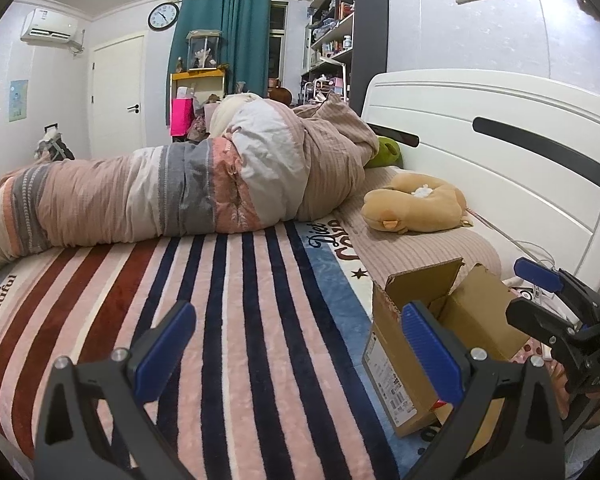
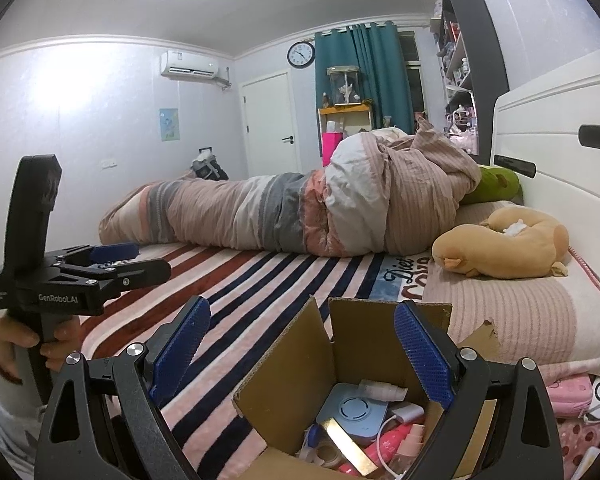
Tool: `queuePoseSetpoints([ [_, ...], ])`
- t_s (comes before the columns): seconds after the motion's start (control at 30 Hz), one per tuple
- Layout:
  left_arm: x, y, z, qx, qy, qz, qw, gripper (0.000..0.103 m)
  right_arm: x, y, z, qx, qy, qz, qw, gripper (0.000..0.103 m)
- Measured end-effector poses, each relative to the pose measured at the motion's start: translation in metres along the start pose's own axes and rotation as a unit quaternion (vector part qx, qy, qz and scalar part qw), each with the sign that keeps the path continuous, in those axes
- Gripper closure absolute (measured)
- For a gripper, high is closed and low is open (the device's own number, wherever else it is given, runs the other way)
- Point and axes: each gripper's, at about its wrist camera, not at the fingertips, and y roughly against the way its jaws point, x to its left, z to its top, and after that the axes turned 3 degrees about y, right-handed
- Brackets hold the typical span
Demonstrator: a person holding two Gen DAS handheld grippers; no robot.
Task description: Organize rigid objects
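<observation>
Cardboard box [image 2: 332, 364] sits flaps-up on the striped bed [image 2: 260, 280], already holding a blue square gadget [image 2: 352, 410], pink bits and a cable. Right claw [image 2: 302, 352] hovers above it, blue pads wide apart, empty. Left claw [image 1: 300, 348] is spread too, gripping nothing. Pink items [image 2: 572, 394] wait just right of the box; best to approach low and close squarely across a firm edge.

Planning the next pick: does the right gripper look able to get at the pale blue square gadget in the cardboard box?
Probably yes. The right gripper is open above the cardboard box, flaps up, and the blue gadget lies on top, uncovered.
</observation>
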Motion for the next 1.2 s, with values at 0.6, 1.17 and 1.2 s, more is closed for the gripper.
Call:
queuePoseSetpoints([
  [0.6,0.0022,0.0015,-0.0007,-0.001,0.001,0.008,1.0,0.001,0.0019,-0.003,-0.0031,0.012,-0.004,0.01,1.0,0.01],
  [1.17,0.0041,0.0016,-0.0005,-0.001,0.001,0.008,1.0,0.001,-0.0029,-0.0039,-0.0018,0.012,-0.003,0.012,1.0,0.01],
  [1.2,0.0047,0.0017,-0.0007,-0.001,0.001,0.008,1.0,0.001,-0.0019,-0.0037,-0.0023,0.012,-0.004,0.011,1.0,0.01],
])
